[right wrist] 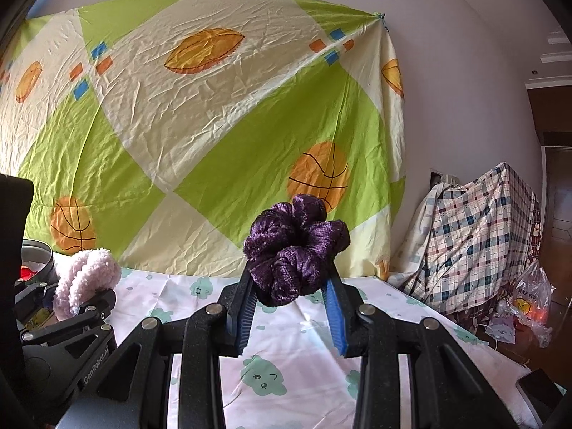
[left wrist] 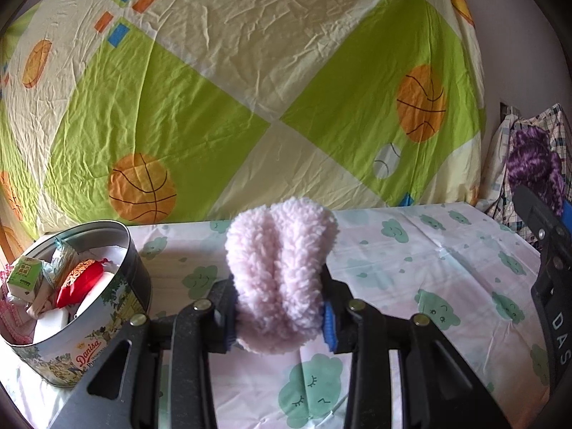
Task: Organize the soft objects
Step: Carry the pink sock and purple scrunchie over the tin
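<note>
**Two soft hair ties held above the bed, tin at lower left**

At the left wrist frame's centre, the left gripper (left wrist: 279,318) squeezes a pink fleece scrunchie (left wrist: 280,271): light, springy, safest gripped across its doubled band. At the right wrist frame's centre, the right gripper (right wrist: 291,300) pinches a purple velvet scrunchie (right wrist: 295,248) at its lower edge; plush but slicker. The round tin (left wrist: 118,307), lower left, reads "Danisa". The neighbouring gripper bodies show "DAS" and "GenRobot.AI".
</note>
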